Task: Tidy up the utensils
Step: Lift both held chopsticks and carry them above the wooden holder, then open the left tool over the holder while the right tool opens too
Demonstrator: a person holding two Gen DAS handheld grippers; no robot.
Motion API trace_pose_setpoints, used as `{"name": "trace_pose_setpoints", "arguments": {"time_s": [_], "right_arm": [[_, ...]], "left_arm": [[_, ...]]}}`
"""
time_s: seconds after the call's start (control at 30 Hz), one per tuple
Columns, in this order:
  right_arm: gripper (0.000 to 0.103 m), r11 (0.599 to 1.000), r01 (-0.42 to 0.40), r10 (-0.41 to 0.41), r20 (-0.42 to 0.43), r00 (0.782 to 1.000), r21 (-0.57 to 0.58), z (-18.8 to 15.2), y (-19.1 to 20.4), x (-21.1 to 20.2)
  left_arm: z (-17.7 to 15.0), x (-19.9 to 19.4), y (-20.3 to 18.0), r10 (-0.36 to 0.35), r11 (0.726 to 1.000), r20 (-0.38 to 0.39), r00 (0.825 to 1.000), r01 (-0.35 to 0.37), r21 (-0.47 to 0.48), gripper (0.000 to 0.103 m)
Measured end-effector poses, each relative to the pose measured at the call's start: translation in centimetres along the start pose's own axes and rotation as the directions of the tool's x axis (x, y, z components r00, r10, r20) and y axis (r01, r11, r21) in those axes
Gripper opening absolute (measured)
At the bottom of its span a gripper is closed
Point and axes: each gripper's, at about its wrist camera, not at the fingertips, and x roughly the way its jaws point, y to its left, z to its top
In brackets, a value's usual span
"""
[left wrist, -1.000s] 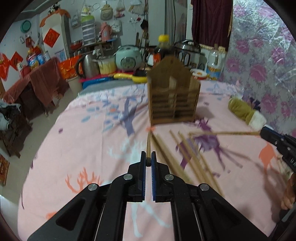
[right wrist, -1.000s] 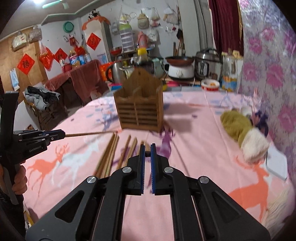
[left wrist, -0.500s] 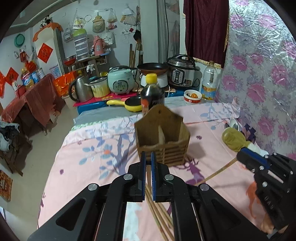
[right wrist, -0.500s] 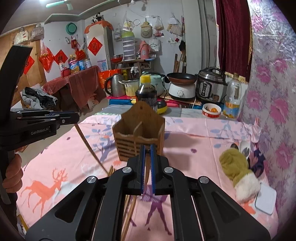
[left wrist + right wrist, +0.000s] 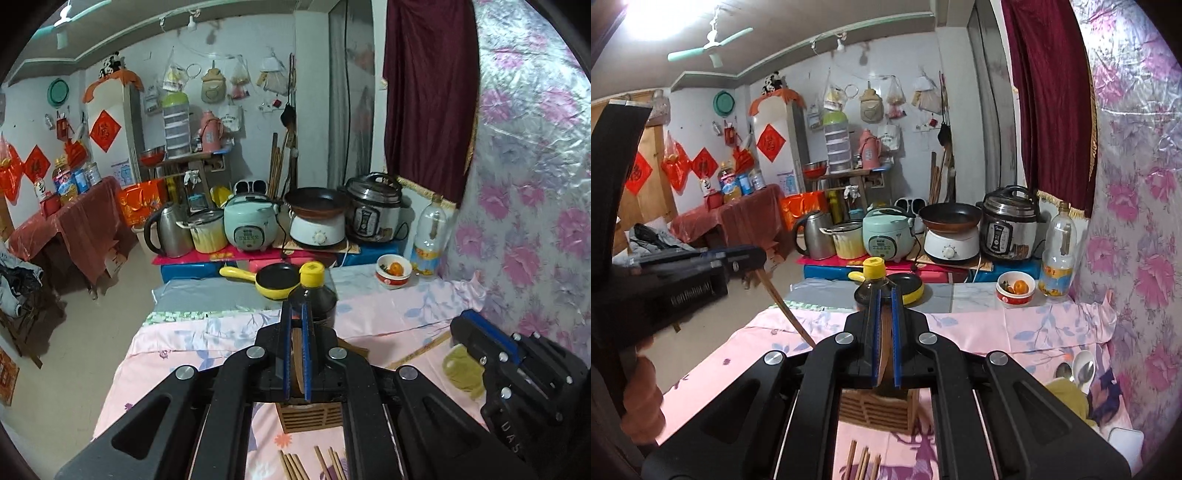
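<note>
My left gripper (image 5: pixel 295 347) is shut on a wooden chopstick (image 5: pixel 297 363) and is raised above the wooden utensil holder (image 5: pixel 310 417). My right gripper (image 5: pixel 885 332) is shut on another chopstick (image 5: pixel 885 345), also above the holder (image 5: pixel 875 408). In the right wrist view the left gripper (image 5: pixel 738 258) shows at left with its chopstick (image 5: pixel 785 308) slanting down. In the left wrist view the right gripper (image 5: pixel 461 328) shows at right with its chopstick (image 5: pixel 421 350). Several loose chopsticks (image 5: pixel 314 463) lie on the pink cloth in front of the holder.
A dark sauce bottle with a yellow cap (image 5: pixel 312 291) stands behind the holder. A yellow pan (image 5: pixel 275 282), a bowl with an orange (image 5: pixel 1015 290) and a plastic bottle (image 5: pixel 1058 254) stand at the table's far edge. A yellow mitt (image 5: pixel 461 373) and spoons (image 5: pixel 1078 369) lie at right.
Both grippers have risen from the table, each with a chopstick, and tilted up over the holder. The view has swung from the tabletop toward the room.
</note>
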Motion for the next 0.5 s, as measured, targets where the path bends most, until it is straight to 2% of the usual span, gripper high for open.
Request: {"name": "trace_pose_setpoints", "arguments": {"time_s": [0.07,0.13,0.2,0.23,0.27,0.33,0.4,0.5], "right_arm": [[0.007,1.0,0.009,-0.009,-0.054,0.999,-0.006,-1.6,0.0,2.3],[0.009,0.999,0.033,-0.035,-0.135,0.99,-0.02,-4.0,-0.2,4.9],[0.011,0.999,0.036,-0.038,-0.173,0.984,-0.014,-5.2,-0.8,5.7],[0.012,1.0,0.03,-0.03,-0.176,0.984,-0.001,-5.5,-1.2,5.4],[0.013,1.0,0.029,-0.027,-0.163,0.986,0.006,-5.4,-1.5,4.7],[0.018,0.999,0.036,-0.035,-0.131,0.991,0.003,-5.2,-1.7,3.0],[0.024,0.999,0.048,-0.048,-0.08,0.996,-0.007,-4.9,-1.8,0.5],[0.039,0.999,0.042,-0.042,-0.037,0.998,-0.003,-5.4,-2.0,-2.4]], "left_arm": [[-2.0,2.9,0.2,-0.026,1.0,-0.056,0.998,0.025,-0.012,0.007],[-3.7,5.1,0.5,-0.014,1.0,-0.111,0.994,0.013,-0.013,0.007],[-5.8,6.6,0.8,-0.016,1.0,-0.169,0.985,0.013,-0.016,0.009],[-6.5,6.8,1.0,-0.019,1.0,-0.187,0.982,0.016,-0.017,0.022],[-6.9,6.5,1.4,-0.014,1.0,-0.188,0.982,0.011,-0.019,0.042],[-7.3,5.2,1.8,0.029,0.999,-0.148,0.989,-0.033,-0.02,0.057],[-7.7,3.7,2.1,0.06,0.998,-0.11,0.992,-0.062,-0.015,0.061],[-8.8,0.9,2.0,0.115,0.993,-0.049,0.992,-0.116,-0.011,0.075]]}}
